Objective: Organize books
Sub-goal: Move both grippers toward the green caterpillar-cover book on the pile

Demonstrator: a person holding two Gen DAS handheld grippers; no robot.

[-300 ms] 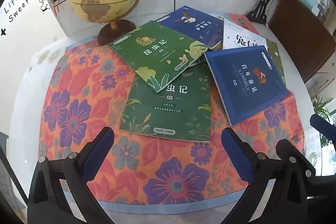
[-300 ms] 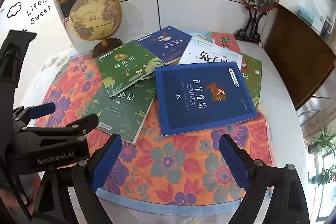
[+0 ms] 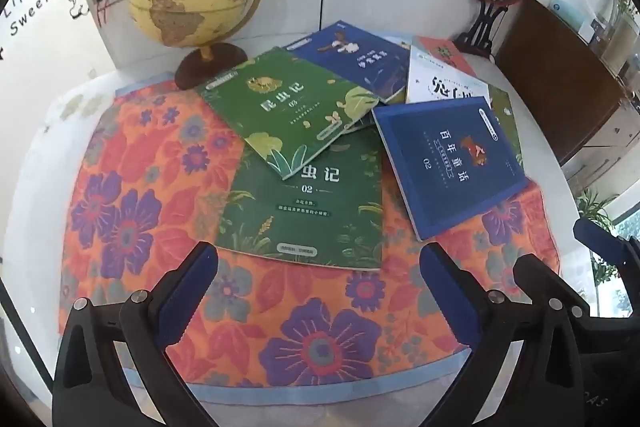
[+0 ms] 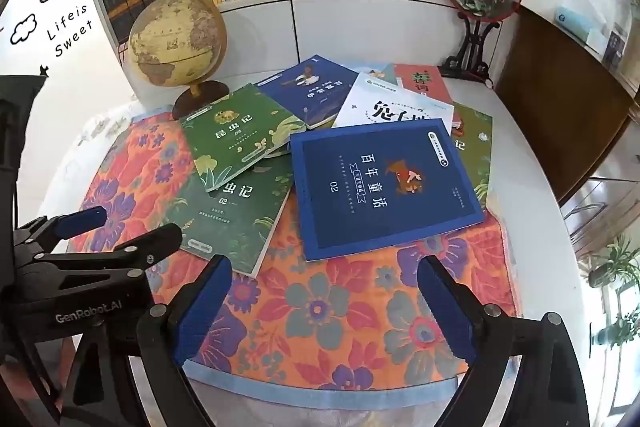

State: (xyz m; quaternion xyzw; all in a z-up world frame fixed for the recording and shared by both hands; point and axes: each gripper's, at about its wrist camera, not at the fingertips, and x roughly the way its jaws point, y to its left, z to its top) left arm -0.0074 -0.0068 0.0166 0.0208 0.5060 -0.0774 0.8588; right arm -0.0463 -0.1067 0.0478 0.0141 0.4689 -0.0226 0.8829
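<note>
Nothing shifted since earlier frame. Books point(image 4: 384, 187) lay just beyond your right claw point(image 4: 324, 287), spread wide, empty. Only its view caught left claw point(image 4: 120, 227), likewise agape.

Left gripper point(image 3: 318, 283) wide open, blue pads point(image 3: 188, 291) spread far apart, nothing between them, angled down and forward. Right gripper point(image 4: 324, 291) equally wide, blue pads point(image 4: 446, 311) splayed, empty, pitched steeply down. Side by side, left one low at the left edge of the right wrist view, apart, not touching.
</note>
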